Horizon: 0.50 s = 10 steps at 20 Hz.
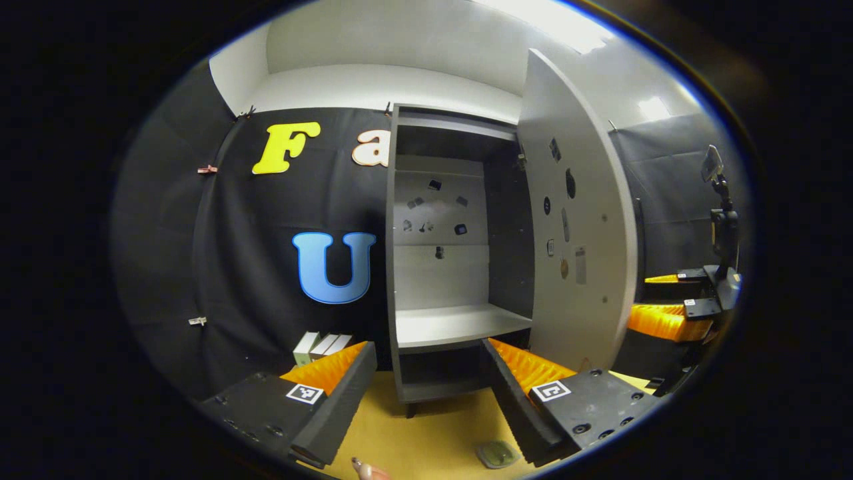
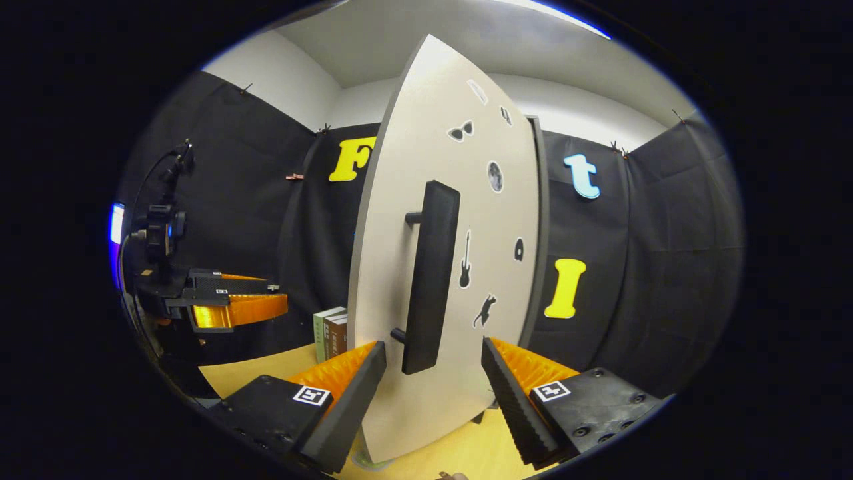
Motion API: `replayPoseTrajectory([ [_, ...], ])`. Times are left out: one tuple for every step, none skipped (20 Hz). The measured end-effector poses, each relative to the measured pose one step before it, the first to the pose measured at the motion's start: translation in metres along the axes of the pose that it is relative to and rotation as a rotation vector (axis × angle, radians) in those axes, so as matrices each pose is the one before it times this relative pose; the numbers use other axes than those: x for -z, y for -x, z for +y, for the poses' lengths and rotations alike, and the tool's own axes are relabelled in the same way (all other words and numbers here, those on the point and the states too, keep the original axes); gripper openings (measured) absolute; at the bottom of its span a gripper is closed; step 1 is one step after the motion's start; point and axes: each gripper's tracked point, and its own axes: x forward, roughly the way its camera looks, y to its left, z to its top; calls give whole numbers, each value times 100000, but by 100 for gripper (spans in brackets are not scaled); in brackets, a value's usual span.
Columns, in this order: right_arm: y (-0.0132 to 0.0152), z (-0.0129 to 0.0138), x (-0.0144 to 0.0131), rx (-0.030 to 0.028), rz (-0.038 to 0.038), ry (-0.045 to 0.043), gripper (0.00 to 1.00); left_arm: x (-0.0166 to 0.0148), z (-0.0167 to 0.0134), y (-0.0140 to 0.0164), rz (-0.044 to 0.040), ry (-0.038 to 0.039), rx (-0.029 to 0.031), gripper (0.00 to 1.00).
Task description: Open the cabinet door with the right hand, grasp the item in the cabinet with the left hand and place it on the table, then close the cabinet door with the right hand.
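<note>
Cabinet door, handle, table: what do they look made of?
Door: probably laminated board, matte light grey; flat, even face with a thin edge, stickers on it.
Handle: black bar, matte, plastic or coated metal; can't tell which.
Table: likely wood or wood-look laminate, yellowish tan, smooth; grain not discernible.

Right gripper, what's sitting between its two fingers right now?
In the right gripper view, the right gripper is open, and the lower end of the cabinet door's black handle sits between its fingers, which are not touching it.
</note>
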Motion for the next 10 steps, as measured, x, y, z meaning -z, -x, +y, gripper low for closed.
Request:
replayPoseTrajectory([
  [-860, 1262, 658, -2520, 1698, -591, 94, -83, 482, 423, 329, -196, -840, 98],
  [1407, 968, -217, -968, 234, 1024, 95, 26, 205, 178, -121, -101, -272, 96],
  [69, 273, -498, -226, -978, 1900, 97, -117, 118, 94, -81, -91, -113, 98],
  [322, 108, -593, -647, -1271, 1461, 98, -77, 47, 74, -498, 66, -259, 98],
  [394, -93, -365, -279, -1118, 684, 97, -111, -157, -30, -631, 302, 143, 98],
  [436, -657, 27, 1314, -179, 282, 97, 31, -347, -67, -564, 361, 273, 98],
  [436, -1173, 44, 2933, 704, -321, 97, 41, -340, -18, 85, 342, 544, 98],
  [452, -1216, 134, 3289, 491, -1286, 97, 408, -403, -111, 549, 367, 683, 99],
  [246, -1000, -108, 3066, 220, -2799, 97, 311, -387, -185, 1158, 436, 806, 98],
  [-2187, -401, 211, 2088, 66, -3465, 96, 413, -201, -42, 1067, 675, 64, 98],
])
